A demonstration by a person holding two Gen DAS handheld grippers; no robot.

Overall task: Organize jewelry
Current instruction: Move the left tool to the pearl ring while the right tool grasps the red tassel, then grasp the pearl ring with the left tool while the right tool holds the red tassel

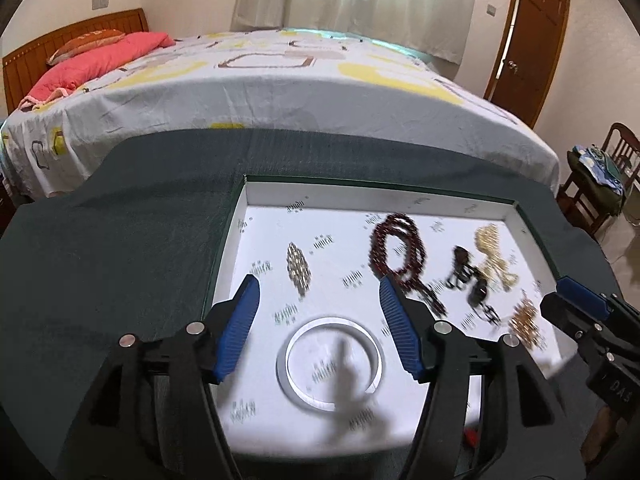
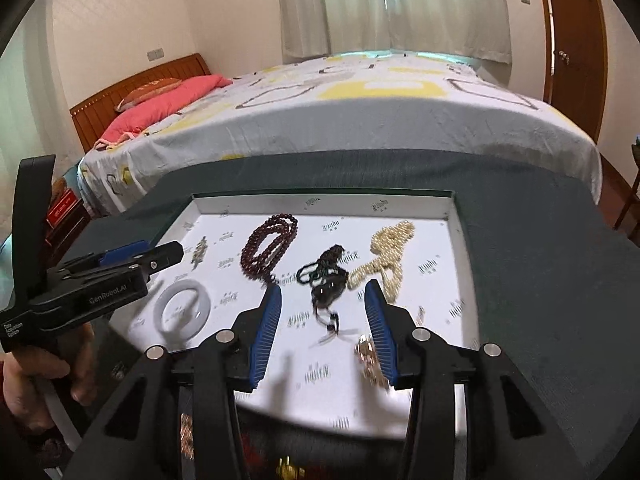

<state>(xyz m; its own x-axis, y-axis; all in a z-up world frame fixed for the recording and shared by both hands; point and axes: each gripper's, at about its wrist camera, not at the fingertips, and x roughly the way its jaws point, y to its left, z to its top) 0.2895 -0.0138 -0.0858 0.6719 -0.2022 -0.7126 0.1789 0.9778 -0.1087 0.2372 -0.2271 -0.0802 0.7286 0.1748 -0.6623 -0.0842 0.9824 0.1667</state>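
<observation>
A shallow white tray (image 1: pixel 400 190) with a dark green rim sits on the dark grey cloth (image 1: pixel 120 240) covering the counter, its printed floor dotted with small logo marks. Going left to right across the tray: a small silvery chain bracelet (image 1: pixel 299 267) lies near the left wall; a pale, smooth bangle (image 1: pixel 332 360) rests toward the near edge; a string of dark red beads (image 2: pixel 269 247) is looped in coils toward the far wall; a tangle of dark green and black beads (image 2: pixel 326 280) lies at the middle; a cream pearl strand (image 2: pixel 386 254) is heaped near the right wall, touching that dark tangle; a small gold-coloured piece (image 2: pixel 370 356) lies blurred by the near right corner. The left tool (image 1: pixel 320 328) hovers over the bangle with its blue pads apart, gripping nothing. The right tool (image 2: pixel 322 330) hangs above the dark tangle, pads likewise spread and empty.
</observation>
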